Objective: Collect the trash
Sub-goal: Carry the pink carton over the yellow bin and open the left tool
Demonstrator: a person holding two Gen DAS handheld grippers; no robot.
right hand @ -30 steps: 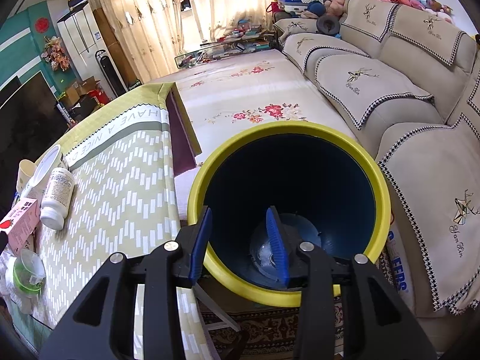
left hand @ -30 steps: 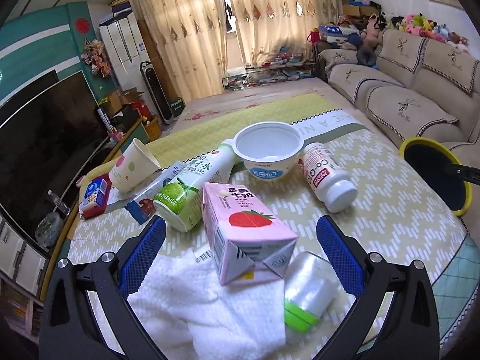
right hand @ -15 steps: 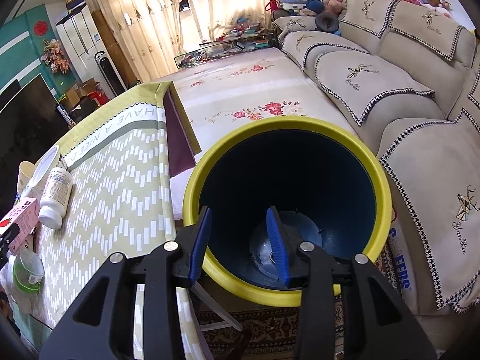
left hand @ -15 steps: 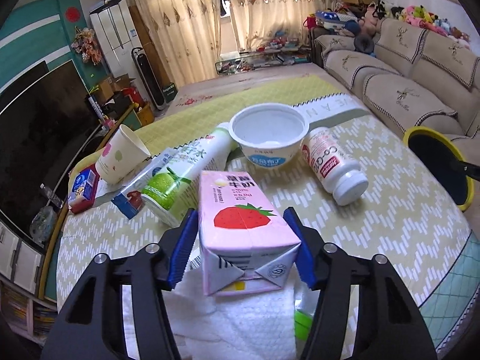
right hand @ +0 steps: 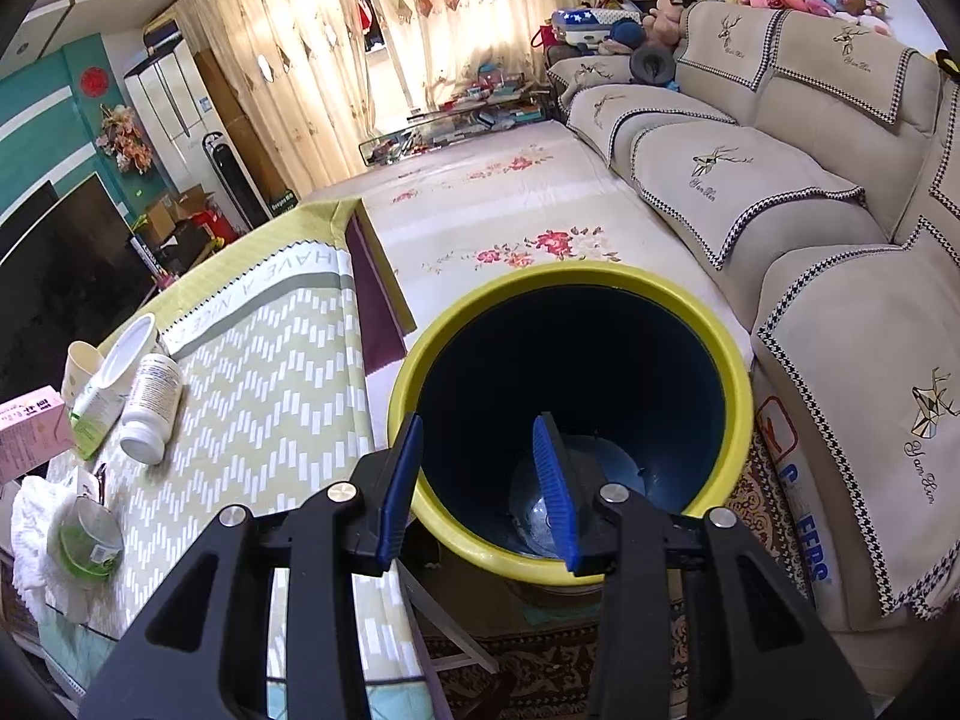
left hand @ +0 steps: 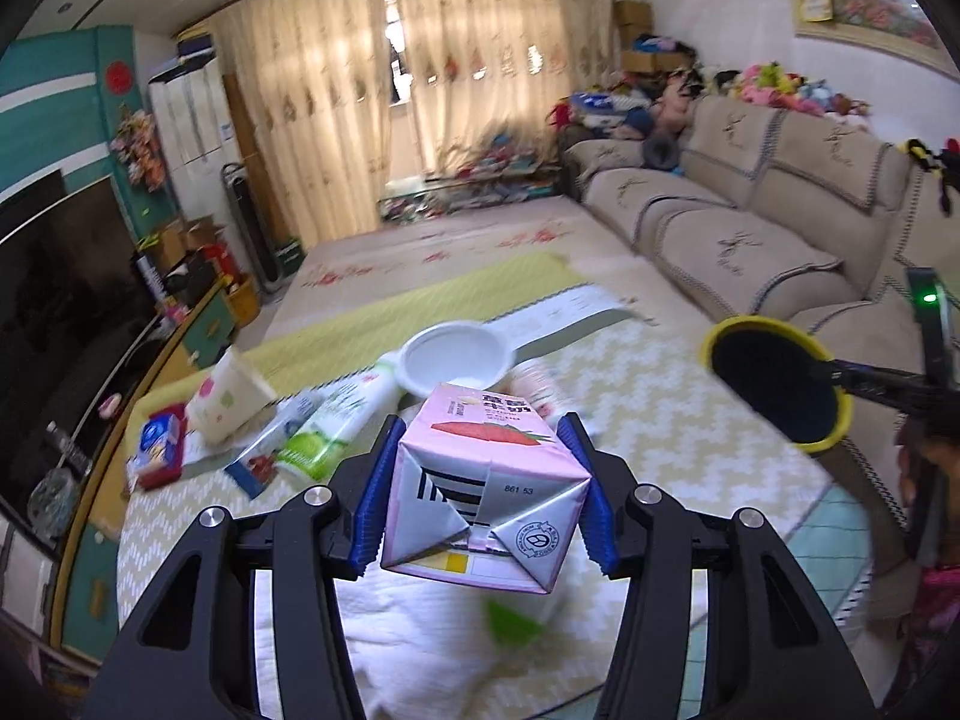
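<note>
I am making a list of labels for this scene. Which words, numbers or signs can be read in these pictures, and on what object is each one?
"861 53": on the folded bottom of the pink milk carton.
"HAVE A NICE": on the tablecloth, seen upside down; the rest is cut off.
"EFRS": on a white bag beside the yellow bin; its start is hidden.
Carton front, white bottle, green bottle: print too blurred to read.

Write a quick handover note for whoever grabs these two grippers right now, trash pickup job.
Left gripper: jaws closing on the pink milk carton, lifted off the table.
Right gripper: clamped on the yellow bin rim, one finger inside.
Done: carton picked.
Left: drop it in the bin, then the white bowl, pill bottle, green-label bottle, paper cup, green-capped cup.
</note>
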